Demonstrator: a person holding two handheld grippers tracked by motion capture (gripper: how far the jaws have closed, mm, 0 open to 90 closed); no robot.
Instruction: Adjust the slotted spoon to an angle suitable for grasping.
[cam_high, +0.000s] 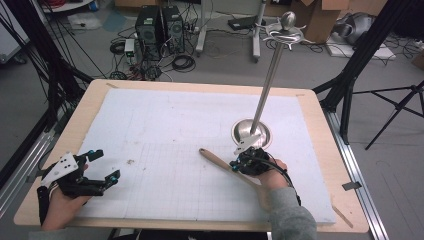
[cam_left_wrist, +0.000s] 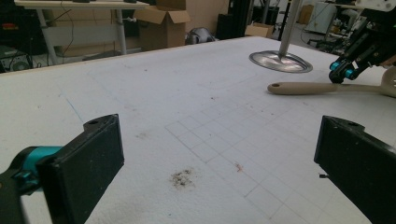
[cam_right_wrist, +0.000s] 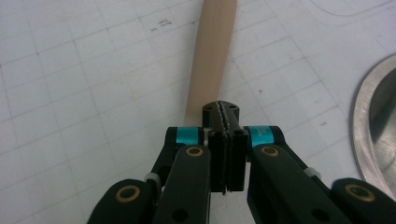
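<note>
A beige wooden spoon (cam_high: 220, 162) lies on the white foam mat (cam_high: 165, 125), its handle end with a hole pointing to the far left. My right gripper (cam_high: 239, 162) hovers over the handle with its jaws pressed together; in the right gripper view the closed tips (cam_right_wrist: 221, 109) sit just above the handle (cam_right_wrist: 210, 56), nothing between them. A metal stand (cam_high: 267, 80) with a round dish base (cam_high: 240, 131) rises just behind that gripper. My left gripper (cam_high: 106, 165) rests near the front left edge, jaws wide apart and empty (cam_left_wrist: 219, 154).
The mat lies on a wooden table (cam_high: 320, 130). A small dark stain (cam_left_wrist: 183, 177) marks the mat ahead of the left gripper. Beyond the table, computer towers (cam_high: 159, 30), cables and tripod legs (cam_high: 395, 107) stand on the floor.
</note>
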